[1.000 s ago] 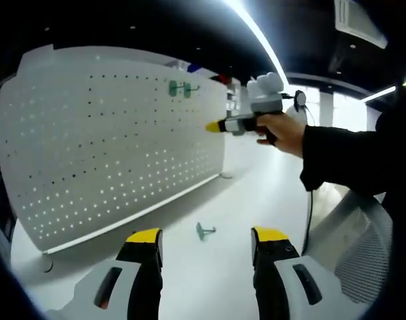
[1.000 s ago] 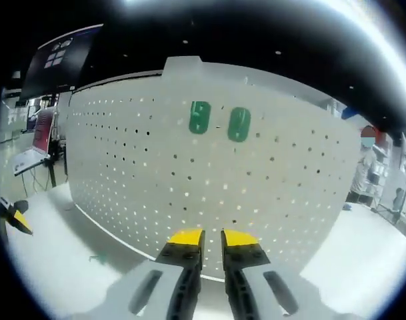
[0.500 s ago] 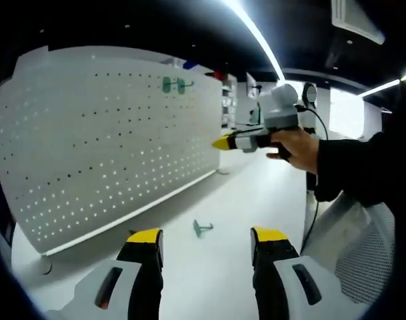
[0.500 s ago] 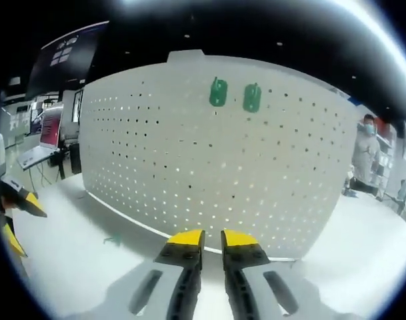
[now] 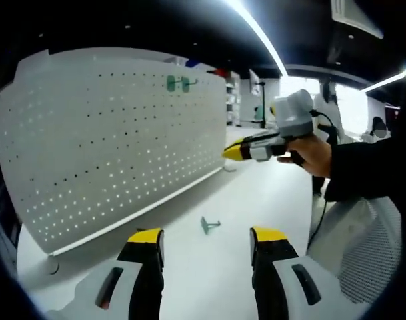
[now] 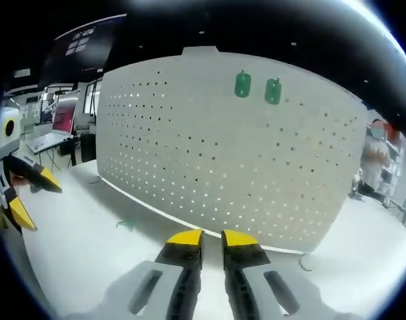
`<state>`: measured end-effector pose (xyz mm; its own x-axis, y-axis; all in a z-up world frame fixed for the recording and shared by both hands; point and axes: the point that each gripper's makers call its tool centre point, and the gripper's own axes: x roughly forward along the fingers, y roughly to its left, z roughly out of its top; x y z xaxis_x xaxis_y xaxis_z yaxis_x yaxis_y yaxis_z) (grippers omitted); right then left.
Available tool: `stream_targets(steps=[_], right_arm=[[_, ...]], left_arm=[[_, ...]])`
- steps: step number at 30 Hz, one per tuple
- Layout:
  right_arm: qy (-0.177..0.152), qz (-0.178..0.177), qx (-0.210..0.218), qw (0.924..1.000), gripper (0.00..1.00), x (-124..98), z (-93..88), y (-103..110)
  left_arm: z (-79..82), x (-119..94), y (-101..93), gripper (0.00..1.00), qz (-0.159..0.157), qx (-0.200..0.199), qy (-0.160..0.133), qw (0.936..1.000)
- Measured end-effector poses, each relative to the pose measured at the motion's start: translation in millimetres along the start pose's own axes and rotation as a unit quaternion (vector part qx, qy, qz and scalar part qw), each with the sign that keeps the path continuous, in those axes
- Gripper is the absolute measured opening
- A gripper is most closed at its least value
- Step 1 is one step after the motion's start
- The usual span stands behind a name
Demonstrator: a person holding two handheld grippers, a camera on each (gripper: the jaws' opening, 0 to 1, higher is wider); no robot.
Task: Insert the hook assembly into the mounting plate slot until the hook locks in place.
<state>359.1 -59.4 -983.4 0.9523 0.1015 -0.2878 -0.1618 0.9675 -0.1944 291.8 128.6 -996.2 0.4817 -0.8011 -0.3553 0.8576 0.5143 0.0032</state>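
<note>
A white pegboard mounting plate point(image 5: 109, 140) stands upright on the white table point(image 5: 269, 193). Two green hooks point(image 5: 178, 83) hang side by side near its top; in the right gripper view they are the left hook point(image 6: 243, 85) and the right hook point(image 6: 273, 91) on the pegboard point(image 6: 209, 153). A third green hook point(image 5: 209, 225) lies loose on the table, also visible in the right gripper view point(image 6: 126, 225). My left gripper point(image 5: 207, 236) is open and empty just short of it. My right gripper point(image 6: 212, 237) is shut and empty, held in the air away from the board point(image 5: 233, 152). The left gripper point(image 6: 23, 193) shows at that view's left edge.
The pegboard's foot rail point(image 5: 136, 215) runs along the table. A mesh chair back point(image 5: 369, 260) stands at the right, under the person's dark sleeve point(image 5: 369, 167). A laptop point(image 6: 53, 130) sits on a desk at the back left. People stand in the background point(image 6: 376, 153).
My right gripper has pulled back from the pegboard and dropped lower; the two hung hooks look smaller and farther off. The left gripper has stayed open over the table.
</note>
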Motion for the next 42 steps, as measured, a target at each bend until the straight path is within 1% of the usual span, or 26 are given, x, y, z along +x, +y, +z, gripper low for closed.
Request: stream_targets(steps=[5,9,17,23,25,28,32,35,37,42], right_arm=[[-0.001,0.019,-0.009,0.9998,0.08,3,0.0,11],[-0.001,0.042,-0.025,0.9988,0.09,7,-1.1,25],[0.005,0.088,-0.057,0.9945,0.09,16,-6.0,57],[0.010,0.112,-0.066,0.9915,0.09,22,-11.5,73],[0.015,0.123,-0.069,0.9900,0.09,25,-15.0,81],[0.025,0.138,-0.072,0.9874,0.09,33,-21.8,95],[0.024,0.157,-0.080,0.9841,0.09,42,-22.1,114],[0.030,0.174,-0.091,0.9801,0.09,52,-25.6,129],[0.032,0.180,-0.093,0.9787,0.09,57,-26.0,135],[0.039,0.189,-0.097,0.9764,0.09,71,-28.4,142]], left_arm=[[-0.9,-1,3.2,0.53,0.006,-0.001,0.001,1.0000],[-1.2,-1,4.0,0.53,0.009,0.001,0.003,1.0000],[1.9,-2,5.2,0.53,0.013,0.002,-0.002,0.9999],[5.2,-3,8.3,0.53,0.016,-0.004,-0.009,0.9998],[6.3,-4,9.1,0.53,0.017,-0.006,-0.011,0.9998],[7.5,-4,9.4,0.53,0.018,-0.008,-0.013,0.9997],[8.2,-3,9.2,0.53,0.017,-0.010,-0.015,0.9997],[7.2,-3,7.9,0.53,0.017,-0.008,-0.012,0.9998],[5.8,-3,8.3,0.53,0.017,-0.008,-0.010,0.9998],[5.0,-2,9.2,0.53,0.018,-0.009,-0.008,0.9998]])
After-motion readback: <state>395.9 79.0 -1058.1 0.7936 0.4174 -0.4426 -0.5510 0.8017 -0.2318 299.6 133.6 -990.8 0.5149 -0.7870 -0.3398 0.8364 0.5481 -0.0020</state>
